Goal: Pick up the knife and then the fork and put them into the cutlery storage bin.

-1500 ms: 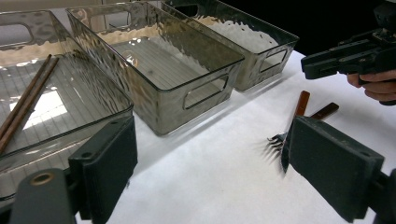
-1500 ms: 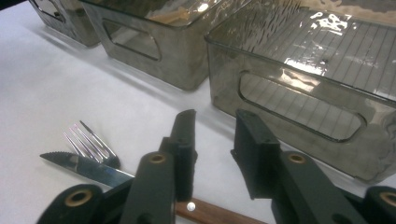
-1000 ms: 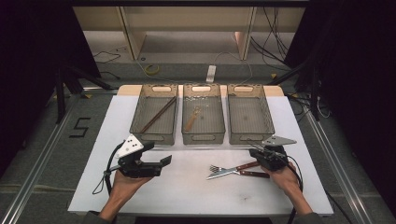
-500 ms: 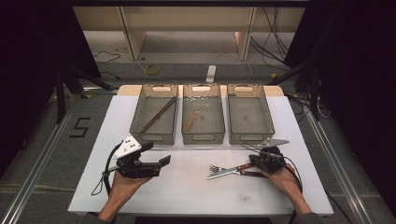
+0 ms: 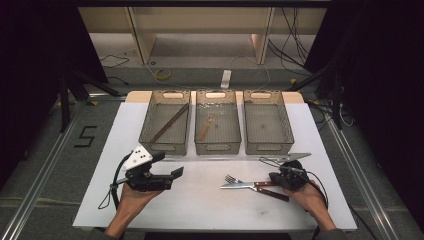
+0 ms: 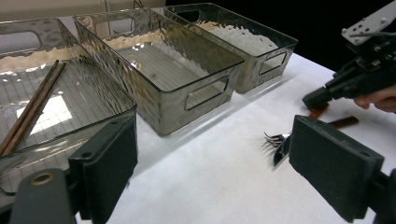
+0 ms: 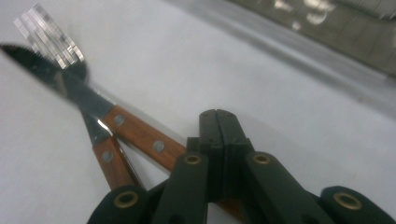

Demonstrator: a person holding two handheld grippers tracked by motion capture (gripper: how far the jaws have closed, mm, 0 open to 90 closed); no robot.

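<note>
Wide-open left jaws, right jaws closed at the cutlery

The left gripper (image 5: pixel 167 176) is held above the white table (image 5: pixel 200 205) with its jaws spread wide and nothing between them. The right gripper (image 5: pixel 274 178) is seen with jaws pressed together, resting on the wooden handle of the knife (image 7: pixel 100 109), which lies crossed over the fork (image 7: pixel 70 63) in front of the trays (image 5: pixel 217 127).

Right claw (image 5: pixel 276 179) lower, now down at the knife (image 5: pixel 249 185) handle; jaws together.
</note>
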